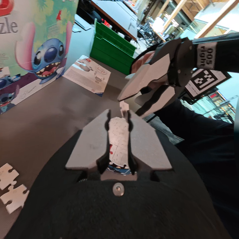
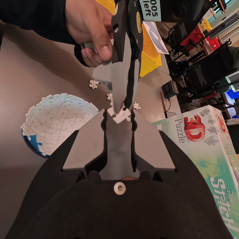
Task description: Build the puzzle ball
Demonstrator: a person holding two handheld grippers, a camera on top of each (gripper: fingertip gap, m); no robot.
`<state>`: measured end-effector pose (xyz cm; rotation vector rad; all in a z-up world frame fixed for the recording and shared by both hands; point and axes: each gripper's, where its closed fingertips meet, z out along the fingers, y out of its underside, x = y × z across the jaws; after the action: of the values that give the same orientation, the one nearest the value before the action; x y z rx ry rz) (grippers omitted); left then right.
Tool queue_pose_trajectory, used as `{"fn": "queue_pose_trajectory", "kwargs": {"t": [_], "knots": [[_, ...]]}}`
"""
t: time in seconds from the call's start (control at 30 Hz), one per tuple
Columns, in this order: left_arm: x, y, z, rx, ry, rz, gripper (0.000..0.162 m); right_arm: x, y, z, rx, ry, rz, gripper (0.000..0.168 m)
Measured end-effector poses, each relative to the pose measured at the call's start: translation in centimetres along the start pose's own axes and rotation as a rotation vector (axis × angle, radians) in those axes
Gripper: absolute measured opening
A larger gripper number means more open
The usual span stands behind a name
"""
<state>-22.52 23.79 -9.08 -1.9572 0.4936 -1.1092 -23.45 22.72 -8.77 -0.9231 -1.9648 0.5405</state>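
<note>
puzzle ball (image 2: pixel 51 122): white inside, blue outside | bin (image 1: pixel 112 51): green | crate (image 2: pixel 148 62): yellow

Puzzle box (image 1: pixel 32 45) cropped; half-ball (image 2: pixel 55 122) partly claw-hidden.

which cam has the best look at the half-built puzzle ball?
Right wrist view: the half-built puzzle ball lies open on the table, white inside and blue outer edge visible, partly behind the right gripper. In the left wrist view I can't pick it out with confidence.
</note>
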Motion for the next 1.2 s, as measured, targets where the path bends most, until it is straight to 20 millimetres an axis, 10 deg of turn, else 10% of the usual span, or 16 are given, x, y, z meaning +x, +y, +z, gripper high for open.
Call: {"fn": "queue_pose_trajectory", "kwargs": {"t": [0.2,0.63,1.2], "knots": [[0.3,0.2,0.0,-0.002,0.052,0.026,0.000,-0.1,0.3,0.4,0.028,0.016,0.002,0.031],[-0.5,0.2,0.2,-0.218,-0.069,0.265,0.000,0.9,1.3,0.6,0.207,-0.159,0.313,0.023],[-1.1,-2.0,0.7,-0.034,-0.047,0.294,0.000,2.5,1.5,-0.4,0.495,-0.247,0.554,0.000]]}}
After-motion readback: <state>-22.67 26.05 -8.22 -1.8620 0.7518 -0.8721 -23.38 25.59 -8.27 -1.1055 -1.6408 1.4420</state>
